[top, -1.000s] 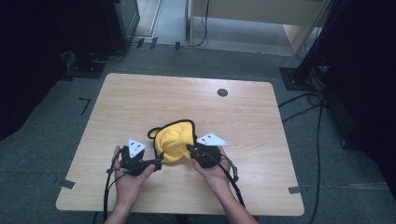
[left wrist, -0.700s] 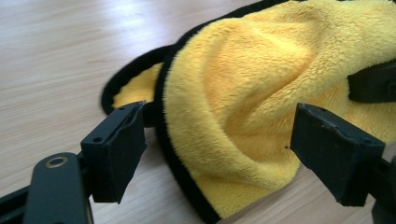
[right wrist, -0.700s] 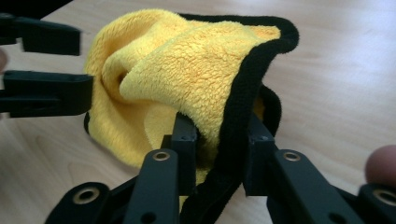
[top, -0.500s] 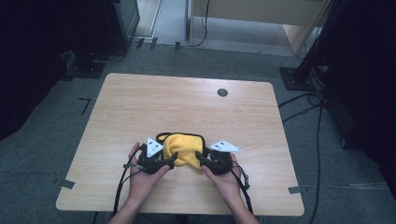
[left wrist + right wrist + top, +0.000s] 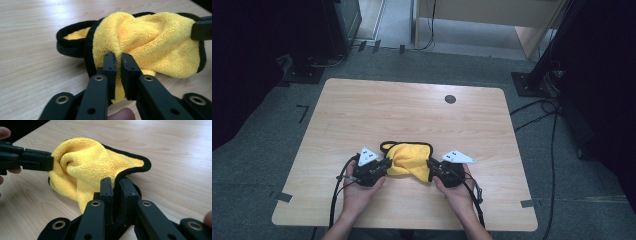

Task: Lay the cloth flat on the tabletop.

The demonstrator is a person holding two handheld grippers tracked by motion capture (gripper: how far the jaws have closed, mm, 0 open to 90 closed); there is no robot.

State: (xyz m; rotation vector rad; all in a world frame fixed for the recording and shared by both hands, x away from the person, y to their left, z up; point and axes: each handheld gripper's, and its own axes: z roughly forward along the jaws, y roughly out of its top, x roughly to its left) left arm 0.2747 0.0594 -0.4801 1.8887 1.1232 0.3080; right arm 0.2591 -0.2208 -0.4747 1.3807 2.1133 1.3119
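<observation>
Cloth [image 5: 406,159] is pinched at opposite edges by left gripper [image 5: 387,165] and right gripper [image 5: 430,166], jaws just closed; next, likely lifting and spreading.

High view: fixed cam above person's side, looks fwd and down on whole table [image 5: 362,110], well off. Left gripper view: rides low, close-up along own jaws, onto yellow cloth [image 5: 150,42]. Right gripper view: same setup, faces cloth from opposite side. Shared: cloth and tabletop; each gripper cam also catches the other's jaw tips.
</observation>
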